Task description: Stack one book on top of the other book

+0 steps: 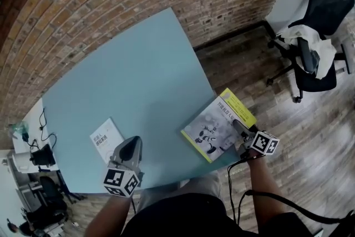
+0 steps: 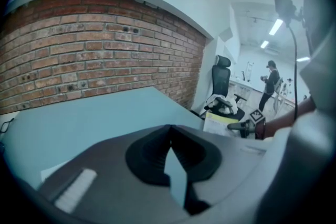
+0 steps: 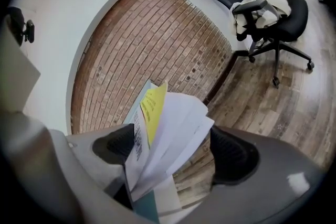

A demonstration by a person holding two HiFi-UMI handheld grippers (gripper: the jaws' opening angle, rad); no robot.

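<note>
Brick wall [image 1: 111, 3] and wood floor [image 1: 288, 136] frame a pale blue tabletop [image 1: 133, 80] in the head view, with an office chair [image 1: 316, 47] at 2 o'clock. A white book [image 1: 106, 140] lies flat at 8 o'clock on the tabletop, just beyond the left tongs [image 1: 132, 147]. A yellow-banded book [image 1: 219, 125] lies at 4 o'clock, its near corner jutting past the edge, well apart from the white one. The right tongs [image 1: 239, 129] sit at that jutting corner.

From the left gripper view, the left tongs [image 2: 169, 136] are clenched on nothing, with only bare tabletop ahead. The yellow-banded book [image 2: 220, 124] and the other gripper show at 3 o'clock.

Seen from the right gripper view, the right tongs [image 3: 173, 149] are released and spread wide. The yellow-banded book [image 3: 173, 123] stands between them with its pages fanned loose. Neither pad appears to press on it.

I judge the pick-up of the yellow-banded book to be the step in hand, since nothing is stacked yet. The next move calls for gathering the whole fanned corner, cover and pages together, before clamping. After that comes a carry toward 9 o'clock, over to the white book.
</note>
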